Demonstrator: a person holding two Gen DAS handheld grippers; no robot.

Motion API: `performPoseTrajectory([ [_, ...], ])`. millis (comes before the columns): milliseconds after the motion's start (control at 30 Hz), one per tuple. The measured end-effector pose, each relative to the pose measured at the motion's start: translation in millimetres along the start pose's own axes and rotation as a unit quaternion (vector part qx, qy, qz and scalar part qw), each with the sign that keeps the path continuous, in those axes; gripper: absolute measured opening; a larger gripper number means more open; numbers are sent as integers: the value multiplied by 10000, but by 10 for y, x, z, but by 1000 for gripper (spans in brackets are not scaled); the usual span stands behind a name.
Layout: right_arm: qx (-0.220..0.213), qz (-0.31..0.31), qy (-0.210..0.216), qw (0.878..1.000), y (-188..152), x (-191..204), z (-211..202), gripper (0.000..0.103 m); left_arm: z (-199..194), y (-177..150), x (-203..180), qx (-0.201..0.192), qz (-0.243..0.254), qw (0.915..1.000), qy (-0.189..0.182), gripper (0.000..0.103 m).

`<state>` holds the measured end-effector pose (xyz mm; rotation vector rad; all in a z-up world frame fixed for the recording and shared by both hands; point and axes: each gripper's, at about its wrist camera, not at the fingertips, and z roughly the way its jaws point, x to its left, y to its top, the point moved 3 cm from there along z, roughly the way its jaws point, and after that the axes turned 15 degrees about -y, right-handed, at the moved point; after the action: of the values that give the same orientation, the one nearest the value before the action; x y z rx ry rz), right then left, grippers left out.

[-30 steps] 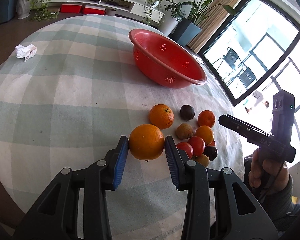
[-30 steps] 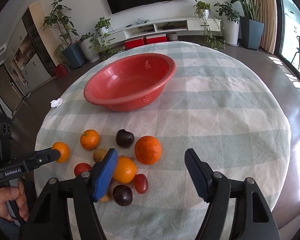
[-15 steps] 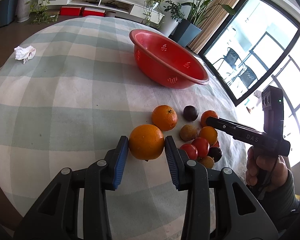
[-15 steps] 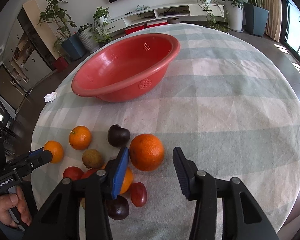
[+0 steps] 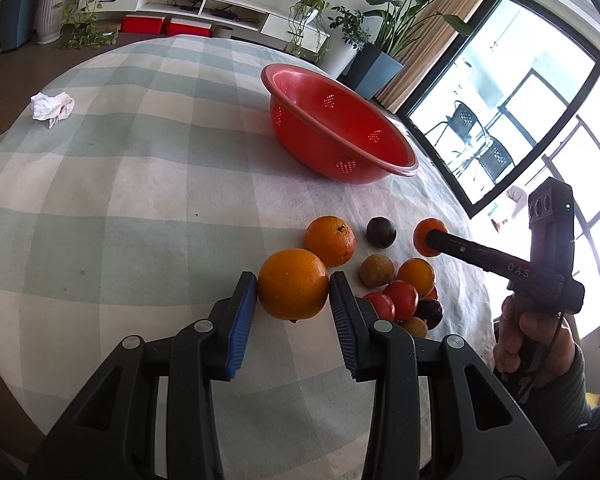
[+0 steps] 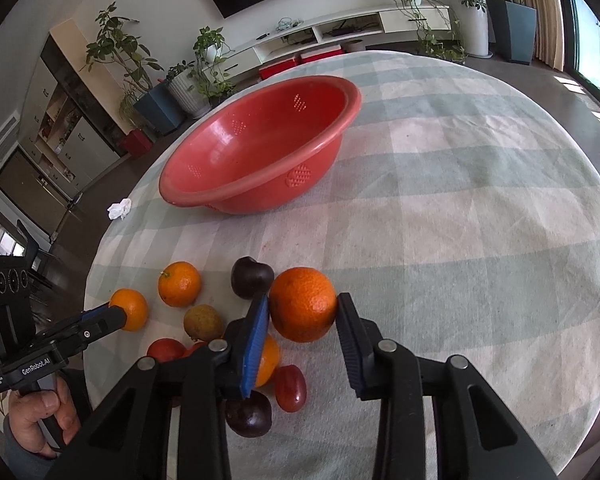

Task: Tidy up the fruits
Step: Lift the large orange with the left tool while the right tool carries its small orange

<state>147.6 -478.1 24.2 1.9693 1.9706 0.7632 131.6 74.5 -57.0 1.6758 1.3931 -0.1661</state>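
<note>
both claws are clamped on fruit, most likely so each piece can be carried to the empty red colander (image 6: 260,152) lying ahead of them: the left claw (image 5: 293,298) squeezes a big orange (image 5: 293,284) between its blue pads, and the right claw (image 6: 302,322) pinches another orange (image 6: 302,304) the same way. the other fruit (image 6: 204,322) sit clustered on the checked tablecloth (image 6: 460,240) to the left of and under the right claw. the piece beneath its left finger is mostly hidden, and i cannot tell if either orange has left the cloth.
</note>
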Motion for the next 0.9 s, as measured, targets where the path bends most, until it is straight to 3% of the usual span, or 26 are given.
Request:
performPoseTrajectory([
  [200, -524, 398, -179, 9977, 245, -237, -283, 37, -114, 207, -78, -113, 154, 9998, -19, 35],
  [333, -894, 390, -166, 9951, 628, -259, -479, 37, -221, 629, -279, -357, 599, 9975, 105, 35],
  [467, -1181, 53, -3, 9930, 1049, -33, -578, 37, -78, 1112, -479, -340, 1065, 9934, 259, 35],
  [667, -917, -642, -46, 9937, 1331, 395, -220, 37, 548, 1587, -585, 254, 1454, 9877, 519, 35],
  [900, -479, -1378, -605, 9875, 1261, 565, 335, 37, 1125, 1696, -350, 784, 1444, 9821, 916, 35],
])
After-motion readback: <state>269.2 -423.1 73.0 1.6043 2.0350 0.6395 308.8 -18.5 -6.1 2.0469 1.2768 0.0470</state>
